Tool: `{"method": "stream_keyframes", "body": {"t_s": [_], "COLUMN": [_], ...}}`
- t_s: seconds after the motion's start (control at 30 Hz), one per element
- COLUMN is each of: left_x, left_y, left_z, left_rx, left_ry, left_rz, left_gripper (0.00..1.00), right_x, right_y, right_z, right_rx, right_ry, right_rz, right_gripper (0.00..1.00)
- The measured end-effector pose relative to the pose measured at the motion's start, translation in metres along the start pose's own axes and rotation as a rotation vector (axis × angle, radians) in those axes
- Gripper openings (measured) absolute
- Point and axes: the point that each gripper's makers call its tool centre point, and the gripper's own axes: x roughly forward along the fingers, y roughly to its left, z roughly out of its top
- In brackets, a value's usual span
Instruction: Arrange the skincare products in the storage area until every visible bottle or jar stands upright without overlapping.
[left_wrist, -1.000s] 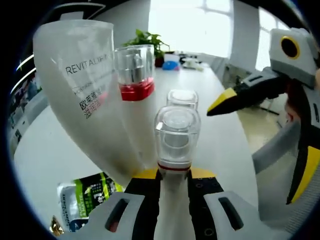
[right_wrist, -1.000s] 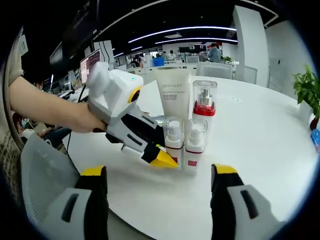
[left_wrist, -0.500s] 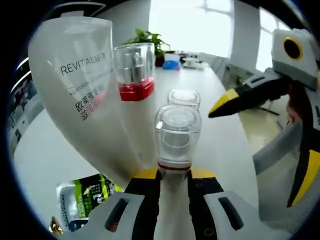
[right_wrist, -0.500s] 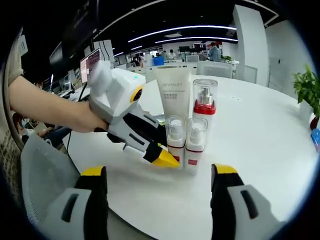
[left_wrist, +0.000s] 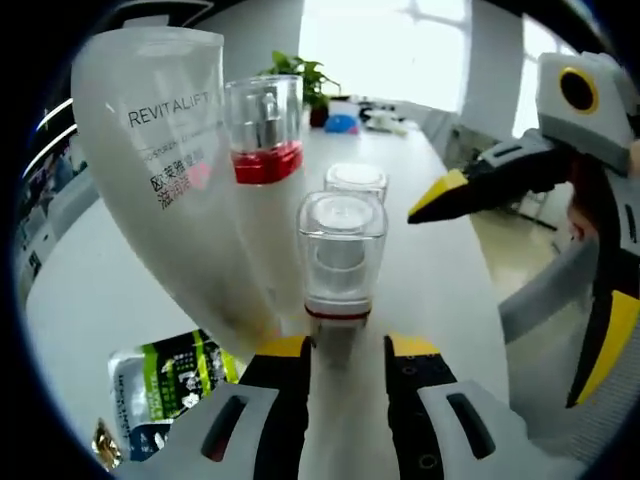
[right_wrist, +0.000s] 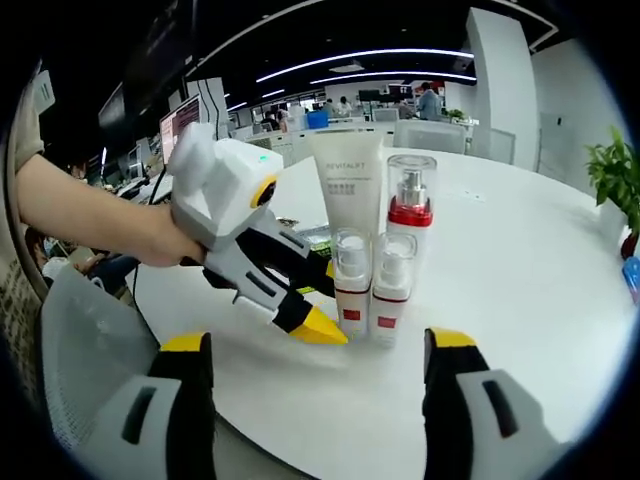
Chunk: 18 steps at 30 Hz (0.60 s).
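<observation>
Left gripper (left_wrist: 345, 350) parted around upright pump bottle (left_wrist: 341, 255), not clamping; right gripper (right_wrist: 315, 350) wide open, empty.

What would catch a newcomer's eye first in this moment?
The cluster of four upright skincare products on the white table: a tall white REVITALIFT tube, a red-banded pump bottle beside it, and two small clear-capped bottles in front. The left tongs, held in a person's hand, sit open beside them.
</observation>
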Motion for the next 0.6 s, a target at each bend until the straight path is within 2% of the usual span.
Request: {"method": "stream_keyframes", "body": {"t_s": [0.33,0.6], "left_x": [-0.025,-0.045], "left_y": [-0.001,-0.004], "left_z": [-0.016,-0.029], "left_rx": [-0.066,-0.145], "left_ry": [0.008,0.019], "left_rz": [0.028,0.061], "left_gripper": [0.34,0.46], "right_x": [-0.002,-0.005], "right_y": [0.004,0.008], "right_z": [0.003,0.006], "right_rx": [-0.020,-0.035], "right_ry": [-0.003,-0.012], "right_rz": [0.005,0.009], "right_gripper": [0.88,0.89]}}
